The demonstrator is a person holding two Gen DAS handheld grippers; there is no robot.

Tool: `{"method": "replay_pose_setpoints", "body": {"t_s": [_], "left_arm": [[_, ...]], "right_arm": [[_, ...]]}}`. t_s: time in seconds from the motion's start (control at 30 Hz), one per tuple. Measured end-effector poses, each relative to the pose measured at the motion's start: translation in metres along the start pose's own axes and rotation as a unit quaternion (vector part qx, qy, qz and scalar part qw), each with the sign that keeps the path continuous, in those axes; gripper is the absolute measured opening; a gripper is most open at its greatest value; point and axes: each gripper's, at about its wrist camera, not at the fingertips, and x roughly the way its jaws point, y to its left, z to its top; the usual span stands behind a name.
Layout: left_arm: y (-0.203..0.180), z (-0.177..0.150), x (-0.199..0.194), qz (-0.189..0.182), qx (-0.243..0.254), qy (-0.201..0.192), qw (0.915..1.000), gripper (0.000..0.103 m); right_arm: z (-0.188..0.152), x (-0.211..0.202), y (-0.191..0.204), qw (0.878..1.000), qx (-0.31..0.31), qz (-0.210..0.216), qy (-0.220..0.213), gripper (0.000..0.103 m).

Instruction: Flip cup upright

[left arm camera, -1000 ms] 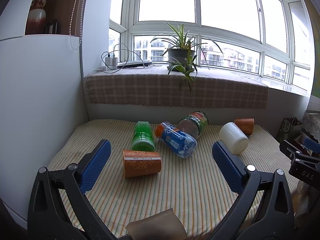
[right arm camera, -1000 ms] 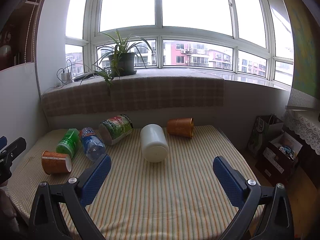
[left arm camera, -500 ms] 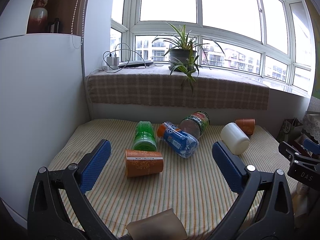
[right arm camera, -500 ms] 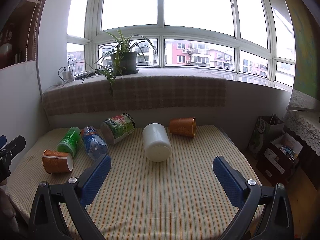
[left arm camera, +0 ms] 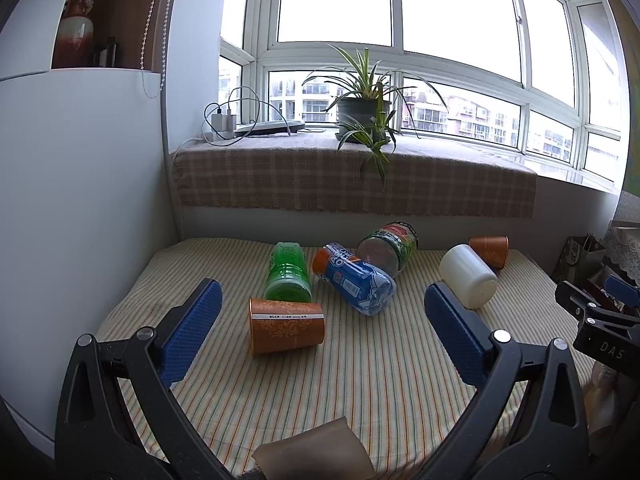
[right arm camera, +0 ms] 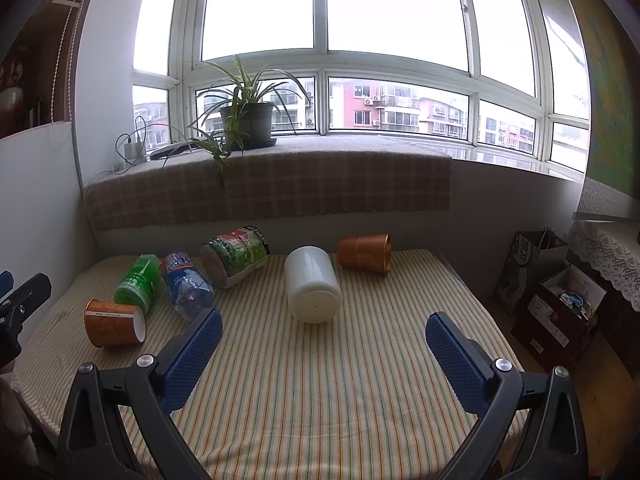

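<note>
While both grippers hover over the striped table, nothing is held.
left gripper [left arm camera: 323,322]: jaws spread wide, blue pads apart, nothing between them; low over the near edge of the table, pointed toward the window.
right gripper [right arm camera: 324,340]: jaws spread wide as well, nothing gripped; over the near middle of the table.
near orange cup [left arm camera: 286,325]: on its side, just ahead of the left gripper and between the lines of its two pads, touching neither. Right wrist view shows its white inside, mouth facing the table's right side [right arm camera: 114,328].
far orange cup [right arm camera: 364,253]: on its side at the back right of the table, near the wall, just behind the white jar.
white jar [right arm camera: 313,289]: lying down, flat end toward the right gripper, ahead of it and between its pad lines; well clear of the pads.
green bottle [left arm camera: 288,272]: lying lengthwise, its near end right at the near orange cup; whether they touch I cannot tell.
blue bottle [left arm camera: 354,279]: lying at an angle, beside the green bottle, orange cap toward the back.
green-label jar [left arm camera: 387,246]: on its side behind the blue bottle, close against it.
table [right arm camera: 320,400]: striped cloth cover.
sill: checked cloth, potted plant [right arm camera: 246,118] and chargers with cables [left arm camera: 224,120] on top.
paper bag [right arm camera: 532,264]: on the floor off the table's right side.
</note>
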Motion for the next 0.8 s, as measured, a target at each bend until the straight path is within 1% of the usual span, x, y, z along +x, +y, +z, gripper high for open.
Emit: {"method": "replay_pose_setpoints", "body": {"t_s": [0.8], "left_arm": [[0.0037,-0.0023,0.0051,0.000,-0.002,0.004,1.0000,0.103]], "right_arm": [[0.0013,0.0082,0.0091,1.000,-0.005,0.002,0.008,0.103]]}}
